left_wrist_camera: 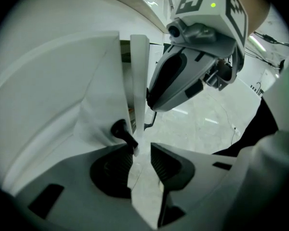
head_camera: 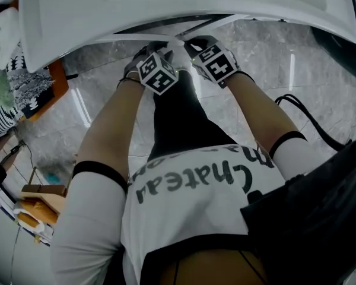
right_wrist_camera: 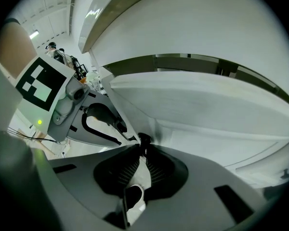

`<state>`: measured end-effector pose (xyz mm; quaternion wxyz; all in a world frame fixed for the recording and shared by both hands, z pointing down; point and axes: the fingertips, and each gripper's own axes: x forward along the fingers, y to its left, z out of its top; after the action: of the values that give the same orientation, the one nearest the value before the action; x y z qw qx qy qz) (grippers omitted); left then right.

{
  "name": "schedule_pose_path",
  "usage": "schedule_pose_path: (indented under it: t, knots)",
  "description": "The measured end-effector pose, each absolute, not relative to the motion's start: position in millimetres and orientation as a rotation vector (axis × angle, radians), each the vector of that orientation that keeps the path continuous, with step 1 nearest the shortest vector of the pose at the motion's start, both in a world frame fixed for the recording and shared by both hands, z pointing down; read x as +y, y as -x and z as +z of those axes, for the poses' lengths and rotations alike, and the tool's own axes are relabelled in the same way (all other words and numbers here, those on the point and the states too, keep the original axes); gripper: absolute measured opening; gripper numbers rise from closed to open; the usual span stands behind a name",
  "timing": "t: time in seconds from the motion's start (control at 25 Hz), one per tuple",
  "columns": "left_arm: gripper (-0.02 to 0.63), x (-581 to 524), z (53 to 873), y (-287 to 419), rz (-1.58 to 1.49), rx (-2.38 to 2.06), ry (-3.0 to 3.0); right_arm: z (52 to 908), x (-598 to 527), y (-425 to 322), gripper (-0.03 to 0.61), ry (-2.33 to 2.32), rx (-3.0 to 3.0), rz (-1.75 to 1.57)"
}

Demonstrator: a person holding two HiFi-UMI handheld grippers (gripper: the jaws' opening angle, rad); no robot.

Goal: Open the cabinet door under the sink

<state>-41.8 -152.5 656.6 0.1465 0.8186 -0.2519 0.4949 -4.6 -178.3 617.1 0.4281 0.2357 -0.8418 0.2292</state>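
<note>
1. Two small black round knobs are being gripped at once. The left knob (left_wrist_camera: 121, 130) is being pinched by the left tongs (left_wrist_camera: 141, 148), whose jaws are standing partly apart around it. The right knob (right_wrist_camera: 144, 139) is being clamped by the right tongs (right_wrist_camera: 143, 148), whose jaws are standing nearly together.
2. Both smooth white flat-panelled cabinet doors, the left door (left_wrist_camera: 94, 95) and the right door (right_wrist_camera: 207, 109), are being seen directly beneath the glossy white rounded basin (head_camera: 166, 5).
3. The opening is being judged as barely begun. A narrow dark gap is showing along the door tops and between their meeting edges, so nearly the whole outward swing is being left to do.
4. The doors are being read as rigid, thin-edged painted board, and the knobs as hard, slim and easily slipped. Ribbed black pads are being relied on for friction.
5. A polished grey marbled floor (head_camera: 107, 105) is being reflected beneath.
</note>
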Motion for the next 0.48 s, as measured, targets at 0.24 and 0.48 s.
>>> schedule_pose_path:
  t: [0.24, 0.48]
  knots:
    - [0.097, -146.7, 658.3, 42.2, 1.46, -0.705, -2.373, 618.4, -173.5, 2.3, 0.037, -0.576, -2.088, 0.558]
    - [0.097, -137.2, 662.0, 43.4, 1.516, -0.681, -2.39, 618.2, -170.2, -1.7, 0.037, -0.587, -2.092, 0.541]
